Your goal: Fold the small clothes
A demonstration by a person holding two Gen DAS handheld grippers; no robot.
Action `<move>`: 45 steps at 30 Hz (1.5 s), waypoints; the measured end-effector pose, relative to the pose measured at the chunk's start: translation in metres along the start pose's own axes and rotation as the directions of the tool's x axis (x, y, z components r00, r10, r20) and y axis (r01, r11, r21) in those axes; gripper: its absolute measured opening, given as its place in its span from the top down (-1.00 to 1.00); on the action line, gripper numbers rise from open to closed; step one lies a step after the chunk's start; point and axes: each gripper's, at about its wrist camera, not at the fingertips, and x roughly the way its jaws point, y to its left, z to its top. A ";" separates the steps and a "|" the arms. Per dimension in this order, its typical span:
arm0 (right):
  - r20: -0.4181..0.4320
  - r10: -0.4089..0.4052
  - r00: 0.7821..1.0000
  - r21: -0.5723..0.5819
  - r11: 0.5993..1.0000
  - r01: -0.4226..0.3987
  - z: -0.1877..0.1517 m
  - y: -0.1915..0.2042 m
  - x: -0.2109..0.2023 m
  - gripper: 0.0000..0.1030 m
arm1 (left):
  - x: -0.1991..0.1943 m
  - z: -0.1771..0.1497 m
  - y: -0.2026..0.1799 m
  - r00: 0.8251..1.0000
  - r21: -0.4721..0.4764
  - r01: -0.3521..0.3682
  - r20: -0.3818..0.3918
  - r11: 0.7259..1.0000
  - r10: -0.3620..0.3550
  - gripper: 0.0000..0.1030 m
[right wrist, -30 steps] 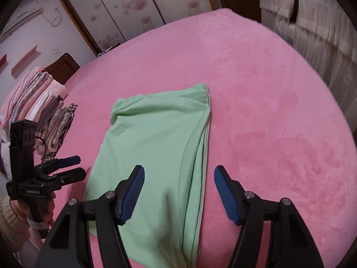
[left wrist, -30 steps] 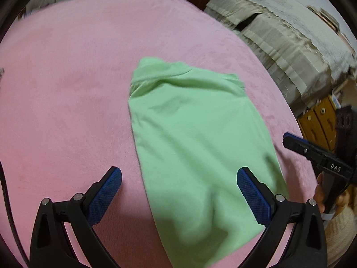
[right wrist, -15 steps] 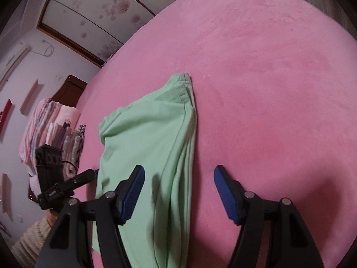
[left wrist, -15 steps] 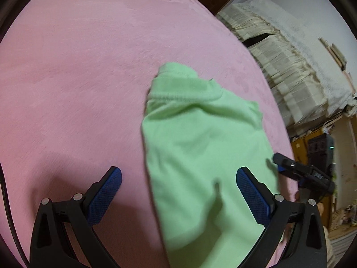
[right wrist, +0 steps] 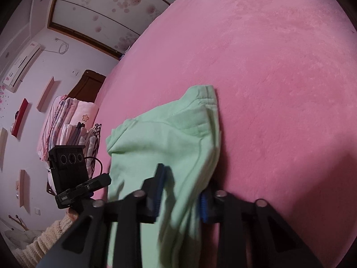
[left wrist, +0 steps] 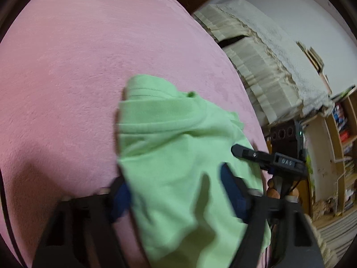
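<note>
I have both grippers at the near hem of the green garment (left wrist: pixel 178 156) on the pink blanket (left wrist: pixel 67 67). My left gripper (left wrist: pixel 176 189) and right gripper (right wrist: pixel 180 192) straddle cloth; whether either has clamped, I cannot tell. Next, I judge, lift it toward the far end.

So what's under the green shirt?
The green shirt lies on a pink blanket, which shows all around it. Near both grippers, left and right, the cloth is bunched, so anything underneath there is hidden.
</note>
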 end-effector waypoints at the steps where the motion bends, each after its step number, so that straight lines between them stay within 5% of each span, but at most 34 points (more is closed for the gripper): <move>1: 0.001 0.004 1.000 0.001 1.000 -0.004 0.000 -0.001 0.000 0.67 | 0.000 0.001 0.004 1.000 -0.019 -0.002 0.000 1.000 0.002 0.17; 10: 0.051 -0.067 0.996 -0.056 0.996 0.070 -0.005 0.016 -0.004 0.78 | 0.004 0.000 -0.001 0.999 -0.037 -0.041 0.014 0.998 0.042 0.18; 15: 0.037 -0.068 0.997 -0.044 0.997 0.069 0.000 0.014 0.000 0.78 | 0.002 -0.004 0.014 0.999 -0.106 0.034 0.006 0.994 -0.033 0.00; 20: 0.029 -0.056 0.998 -0.031 0.998 0.057 0.003 0.009 0.005 0.78 | 0.017 0.006 -0.001 0.995 -0.112 0.087 -0.031 0.990 -0.091 -0.89; 22: 0.028 -0.053 0.998 -0.033 0.998 0.054 0.003 0.008 0.005 0.78 | 0.026 0.009 -0.013 0.998 -0.077 0.035 -0.040 0.996 -0.038 -0.92; 24: 0.031 -0.052 0.998 -0.036 0.998 0.053 0.002 0.006 0.004 0.78 | 0.029 0.007 -0.022 1.000 -0.034 -0.006 -0.019 0.999 0.005 -0.81; 26: 0.042 -0.064 0.997 -0.051 0.997 0.066 0.000 0.008 0.003 0.78 | 0.024 0.004 -0.018 0.998 -0.006 -0.056 0.007 0.998 0.056 0.07; 28: 0.055 -0.075 0.996 -0.064 0.995 0.078 -0.002 0.012 0.000 0.79 | 0.019 0.003 -0.004 0.999 -0.054 -0.049 0.015 0.997 0.050 0.43; 31: 0.080 -0.103 0.991 -0.100 0.989 0.111 -0.006 0.023 -0.001 0.81 | 0.016 0.000 -0.006 0.998 -0.038 -0.059 0.022 0.998 0.060 0.65; 38: 0.188 -0.239 0.953 -0.249 0.927 0.281 -0.022 0.086 -0.025 0.85 | -0.005 -0.007 -0.079 0.954 0.196 -0.290 0.137 0.937 0.267 0.72; 45: 0.323 -0.279 0.904 -0.399 0.826 0.398 -0.060 0.185 -0.074 0.85 | -0.091 -0.035 -0.155 0.912 0.348 -0.377 0.299 0.858 0.279 0.71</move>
